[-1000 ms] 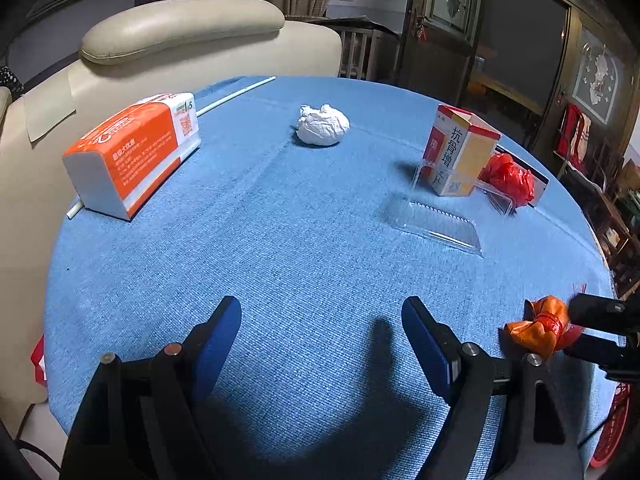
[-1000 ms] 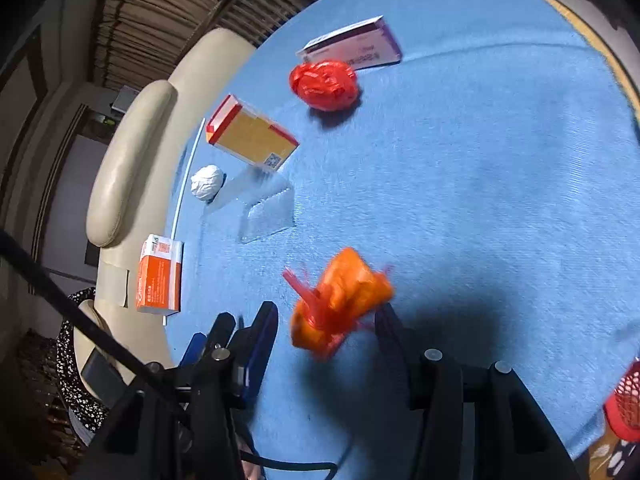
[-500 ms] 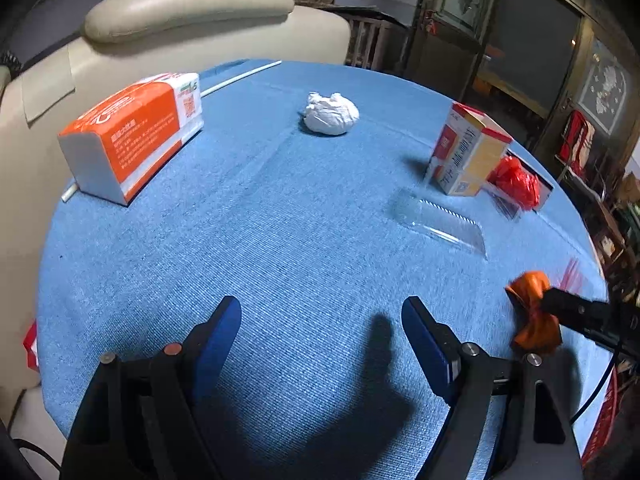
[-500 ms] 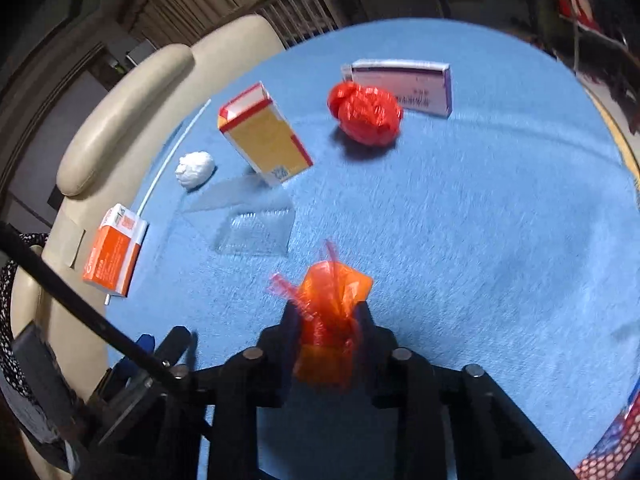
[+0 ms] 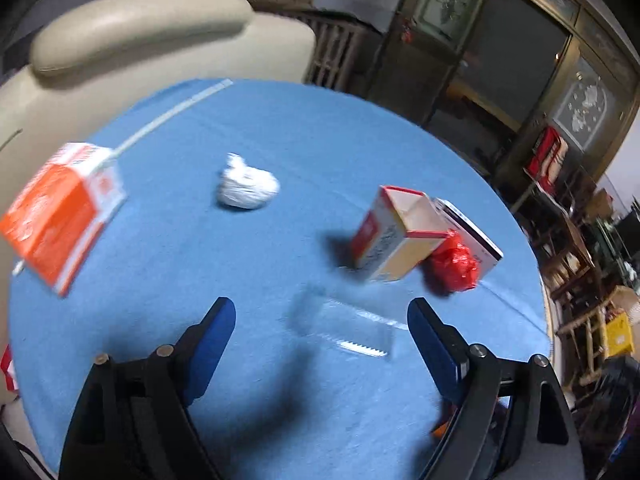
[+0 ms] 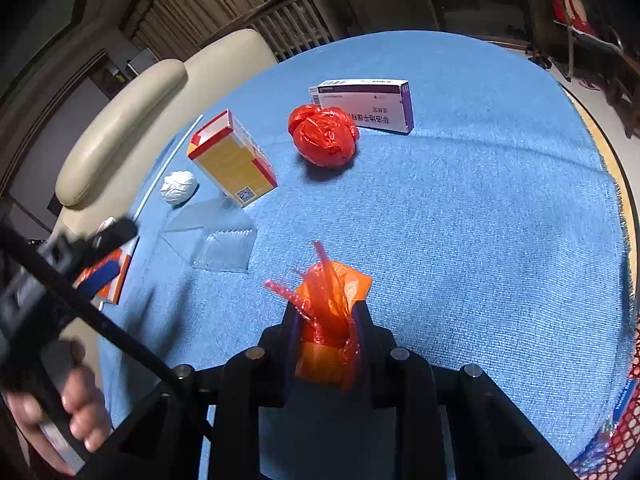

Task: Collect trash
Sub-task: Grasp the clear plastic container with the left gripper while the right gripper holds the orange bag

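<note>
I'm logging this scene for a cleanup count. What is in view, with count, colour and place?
Orange bag: 1, orange, crumpled, clamped in the right tool.
Red bag: 1, red, balled up, on the cloth beside the purple box.
Paper ball: 1, white, far side of the table.
Clear wrapper: 1, transparent, flat on the cloth ahead of the left tool.
Yellow box: 1, yellow and red, top open, mid-table.
Purple box: 1, white and purple, lying flat.
Orange pack: 1, orange and white, left edge.
Straw: 1, white, far left edge.
Tablecloth: 1, blue.
Chair: 1, cream, behind the table.
Left tool: 1, blue pads, open.
Right tool: 1, shut.
</note>
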